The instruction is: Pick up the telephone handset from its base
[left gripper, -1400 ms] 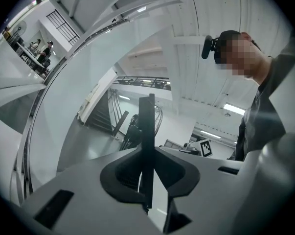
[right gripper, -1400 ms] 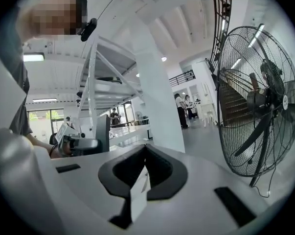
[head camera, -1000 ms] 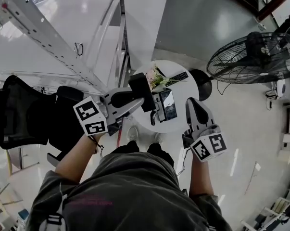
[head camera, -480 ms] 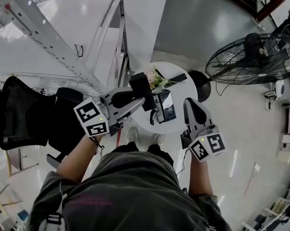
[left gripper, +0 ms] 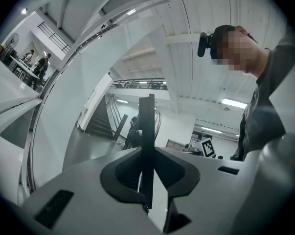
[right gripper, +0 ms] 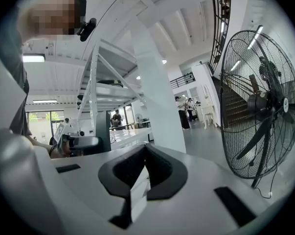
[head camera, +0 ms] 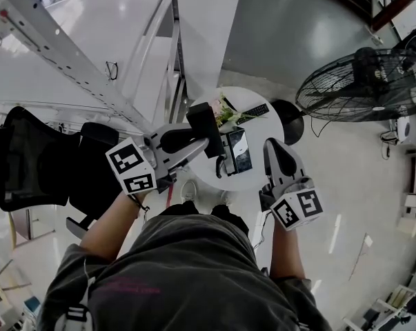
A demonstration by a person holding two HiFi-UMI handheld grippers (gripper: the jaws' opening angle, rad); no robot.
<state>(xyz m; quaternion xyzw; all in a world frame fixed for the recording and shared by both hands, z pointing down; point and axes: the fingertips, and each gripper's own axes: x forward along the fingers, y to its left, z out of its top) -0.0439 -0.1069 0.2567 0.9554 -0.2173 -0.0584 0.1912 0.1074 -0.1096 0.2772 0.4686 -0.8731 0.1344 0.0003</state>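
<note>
In the head view a small round white table [head camera: 271,131] carries the telephone base [head camera: 238,150], dark with a shiny screen. My left gripper [head camera: 208,143] is shut on the black handset [head camera: 202,128], which is clear of the base at the table's left edge and stands across the jaws. In the left gripper view the handset [left gripper: 147,126] shows edge-on as a thin black bar pinched between the pads of the left gripper [left gripper: 147,173]. My right gripper [head camera: 277,148] hovers at the table's right edge with its jaws together and nothing in them; the right gripper view shows this gripper [right gripper: 143,169] the same way.
A black remote [head camera: 253,110] and a green leafy item [head camera: 225,113] lie at the table's far side. A large floor fan [head camera: 363,81] stands to the right, a black office chair [head camera: 35,158] to the left, and a white column [head camera: 208,26] beyond the table.
</note>
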